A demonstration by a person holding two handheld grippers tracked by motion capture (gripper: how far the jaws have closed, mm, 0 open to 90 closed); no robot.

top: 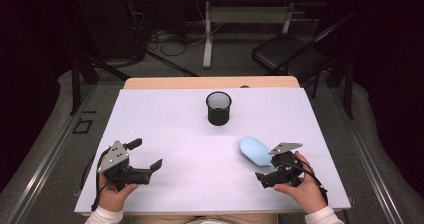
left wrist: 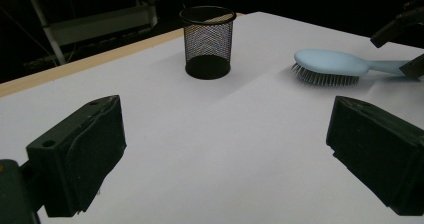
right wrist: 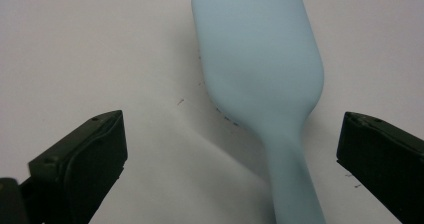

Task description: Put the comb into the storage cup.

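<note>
A light blue hairbrush (top: 255,150) (right wrist: 260,59) lies bristles down on the white table (top: 165,114), at the front right. My right gripper (top: 267,164) (right wrist: 232,159) hovers at its handle end, open, with the handle (right wrist: 295,184) between the jaws and touching neither pad. My left gripper (top: 146,154) (left wrist: 225,149) rests at the front left, open and holding nothing, and points toward the middle of the table. A black mesh cup (top: 218,108) (left wrist: 207,41) stands upright near the far middle. In the left gripper view the brush (left wrist: 327,63) lies to the right of the cup.
The white surface ends in a wooden strip (top: 210,82) at the far side. Beyond the table stand a desk frame (top: 207,39) and a black chair (top: 287,54) on the floor. Bare table surface lies between the two grippers and around the cup.
</note>
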